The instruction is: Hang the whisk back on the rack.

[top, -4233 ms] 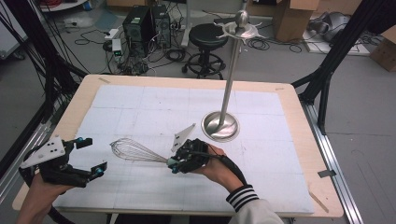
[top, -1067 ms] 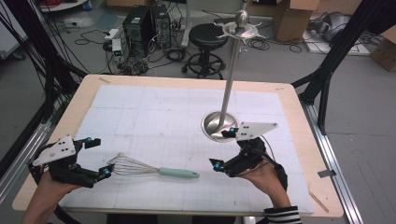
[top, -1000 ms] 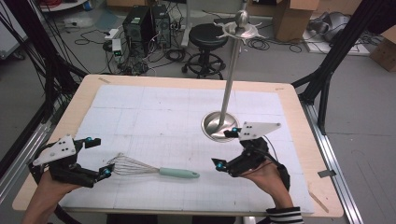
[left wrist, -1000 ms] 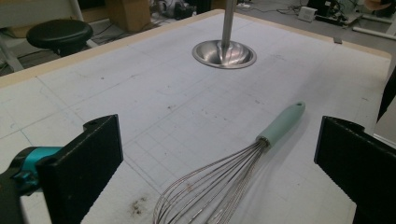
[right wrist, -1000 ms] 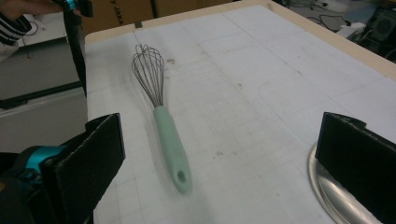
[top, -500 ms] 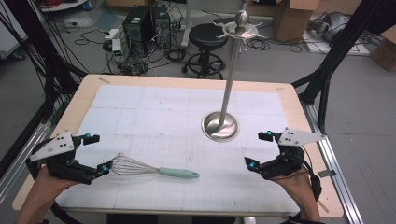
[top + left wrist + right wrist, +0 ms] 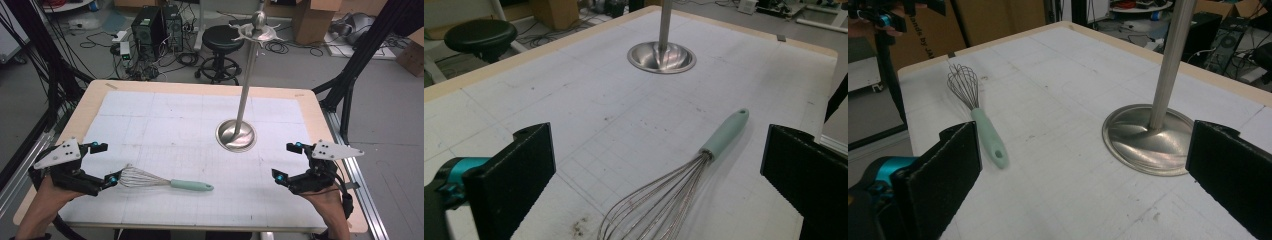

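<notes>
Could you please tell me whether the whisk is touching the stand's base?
Apart. The high view shows bare mat between the whisk handle tip and the stand's base.

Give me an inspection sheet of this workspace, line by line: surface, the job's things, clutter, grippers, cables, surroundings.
Surface: wooden table covered by a white gridded mat, with some dark smudges in the left gripper view.
Job's things: whisk lying flat near the front left, mint handle pointing right; tall metal stand upright on its round base, right of centre.
Clutter: nothing seen.
Grippers: left gripper open, wire end of the whisk between its fingers, contact unclear; right gripper open, holding nothing, at the front right.
Cables: tangled on the floor behind the table.
Surroundings: black stool, computer towers, cardboard boxes.
</notes>
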`<state>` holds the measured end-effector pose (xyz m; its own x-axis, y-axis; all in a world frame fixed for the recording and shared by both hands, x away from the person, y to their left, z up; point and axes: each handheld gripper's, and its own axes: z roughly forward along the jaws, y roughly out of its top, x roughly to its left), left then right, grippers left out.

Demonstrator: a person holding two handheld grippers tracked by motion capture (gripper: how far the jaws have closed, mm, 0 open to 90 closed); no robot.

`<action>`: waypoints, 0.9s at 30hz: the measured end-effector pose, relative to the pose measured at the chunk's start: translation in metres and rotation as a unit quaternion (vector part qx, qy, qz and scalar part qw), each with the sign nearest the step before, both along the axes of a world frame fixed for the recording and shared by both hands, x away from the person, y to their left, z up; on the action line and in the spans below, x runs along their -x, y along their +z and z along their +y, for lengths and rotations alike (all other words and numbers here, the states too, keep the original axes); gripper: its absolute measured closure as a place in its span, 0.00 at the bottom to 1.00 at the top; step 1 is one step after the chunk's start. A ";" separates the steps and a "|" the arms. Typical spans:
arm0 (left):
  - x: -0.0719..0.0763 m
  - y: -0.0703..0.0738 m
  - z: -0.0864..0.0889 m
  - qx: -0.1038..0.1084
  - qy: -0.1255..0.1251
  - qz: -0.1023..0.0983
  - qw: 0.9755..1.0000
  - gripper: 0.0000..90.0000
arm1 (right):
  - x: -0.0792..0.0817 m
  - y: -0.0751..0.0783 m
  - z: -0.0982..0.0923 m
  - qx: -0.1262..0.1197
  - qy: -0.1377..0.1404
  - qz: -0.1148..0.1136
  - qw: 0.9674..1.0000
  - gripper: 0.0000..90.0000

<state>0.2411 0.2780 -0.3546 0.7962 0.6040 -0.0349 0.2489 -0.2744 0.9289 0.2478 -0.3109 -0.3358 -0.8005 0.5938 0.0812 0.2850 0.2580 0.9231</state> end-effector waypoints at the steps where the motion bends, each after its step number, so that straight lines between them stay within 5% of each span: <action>1: -0.001 0.001 -0.001 -0.001 -0.003 0.000 1.000 0.02 | 0.000 0.000 -0.001 0.000 -0.001 -0.001 1.000 0.00; 12: -0.013 0.019 -0.023 -0.025 -0.043 -0.001 0.999 0.02 | 0.002 -0.001 -0.006 -0.001 -0.002 -0.005 1.000 0.00; 27: -0.035 0.025 -0.064 -0.069 -0.121 0.001 0.990 0.02 | 0.003 -0.001 -0.009 -0.004 -0.003 -0.006 1.000 0.00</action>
